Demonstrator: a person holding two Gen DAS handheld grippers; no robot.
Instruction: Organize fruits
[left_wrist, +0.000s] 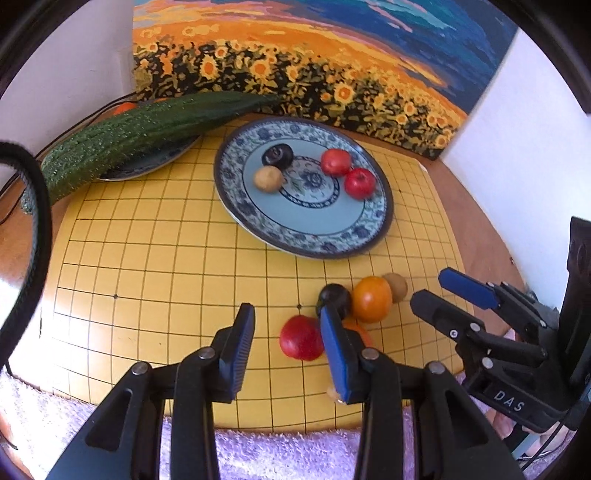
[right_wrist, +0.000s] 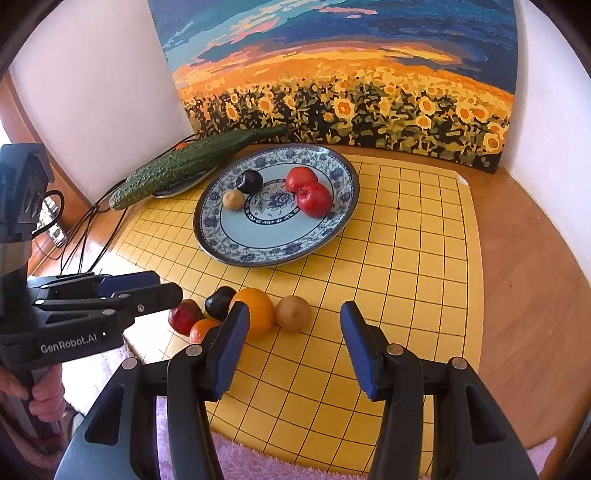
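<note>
White walls meet in a corner up top, with a big sunflower painting leaning there and filling most of the upper frame in both views. Below it a brown wooden table carries a yellow grid board that takes up the middle. Upper left of the board, a long bumpy green cucumber lies tilted across a small plate. Next to that, a large blue-and-white plate sits on the board holding two red fruits, a dark plum and a small tan fruit. Lower in frame, loose on the board, there's a tight cluster: an orange, another tan fruit, a dark plum, a red fruit and a smaller orange one, all touching or nearly so. The left gripper hangs over the left side of that cluster, jaws apart with nothing between them; its right finger sits just in front of the red fruit. The right gripper has its jaws open too, empty, over bare board just right of the cluster. A lilac towel runs along the bottom edge.
</note>
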